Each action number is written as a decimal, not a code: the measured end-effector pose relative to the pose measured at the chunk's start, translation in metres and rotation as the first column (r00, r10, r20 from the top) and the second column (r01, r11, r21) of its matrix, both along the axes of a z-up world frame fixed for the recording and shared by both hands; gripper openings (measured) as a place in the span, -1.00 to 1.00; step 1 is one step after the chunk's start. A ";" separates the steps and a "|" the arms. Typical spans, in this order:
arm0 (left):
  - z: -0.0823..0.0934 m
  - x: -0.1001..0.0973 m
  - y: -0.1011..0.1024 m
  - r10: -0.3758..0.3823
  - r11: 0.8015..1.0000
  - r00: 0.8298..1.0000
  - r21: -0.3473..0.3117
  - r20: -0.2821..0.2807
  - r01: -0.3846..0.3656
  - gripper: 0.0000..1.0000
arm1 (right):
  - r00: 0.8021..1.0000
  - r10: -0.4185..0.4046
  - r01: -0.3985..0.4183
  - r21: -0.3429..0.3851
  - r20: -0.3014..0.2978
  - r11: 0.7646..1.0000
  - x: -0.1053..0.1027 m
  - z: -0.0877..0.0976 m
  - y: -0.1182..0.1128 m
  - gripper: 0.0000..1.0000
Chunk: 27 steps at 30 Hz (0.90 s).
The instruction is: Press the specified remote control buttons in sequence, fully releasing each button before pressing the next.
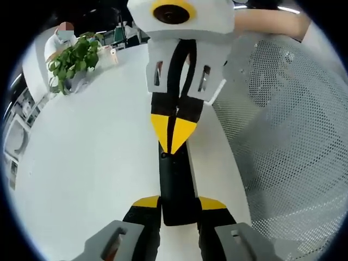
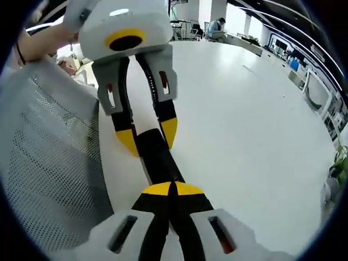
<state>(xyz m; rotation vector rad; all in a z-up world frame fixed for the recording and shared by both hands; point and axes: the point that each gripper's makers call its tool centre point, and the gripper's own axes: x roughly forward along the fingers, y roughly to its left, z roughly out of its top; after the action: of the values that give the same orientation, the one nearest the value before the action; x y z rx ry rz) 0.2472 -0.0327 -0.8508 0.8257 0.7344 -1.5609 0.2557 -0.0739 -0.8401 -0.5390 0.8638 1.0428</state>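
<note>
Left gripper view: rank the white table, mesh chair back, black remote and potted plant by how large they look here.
1. White table.
2. Mesh chair back.
3. Black remote, close to the camera.
4. Potted plant, far off, so its small look is unsure.

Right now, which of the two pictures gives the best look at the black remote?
The left gripper view: the remote lies lengthwise between the left gripper, with the right gripper closed over its far end. In the right gripper view, the remote is shorter and partly hidden behind that gripper.

A wide white table (image 1: 98, 147) — a leafy potted plant (image 1: 73, 62) at its far end — beside a white mesh chair (image 1: 293, 152).
</note>
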 end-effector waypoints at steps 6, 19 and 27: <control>0.000 0.000 0.000 -0.004 1.000 1.000 0.009 0.004 0.004 -0.50 | 0.999 -0.024 0.024 0.018 -0.021 1.000 0.000 0.000 0.000 -1.00; -0.001 0.000 -0.001 0.008 1.000 1.000 0.029 -0.002 -0.008 -0.51 | 0.965 0.233 -0.219 -0.120 0.122 0.968 -0.006 0.000 0.001 -1.00; 0.000 0.001 -0.001 0.009 1.000 1.000 0.024 -0.006 -0.009 -0.51 | 0.891 0.411 -0.354 -0.274 0.191 0.894 -0.010 -0.001 0.005 -1.00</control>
<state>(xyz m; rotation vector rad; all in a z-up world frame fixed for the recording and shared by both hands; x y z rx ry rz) 0.2478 -0.0332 -0.8512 0.8344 0.7620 -1.5498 0.2457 -0.0690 -0.8410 -1.0498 0.6742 1.2097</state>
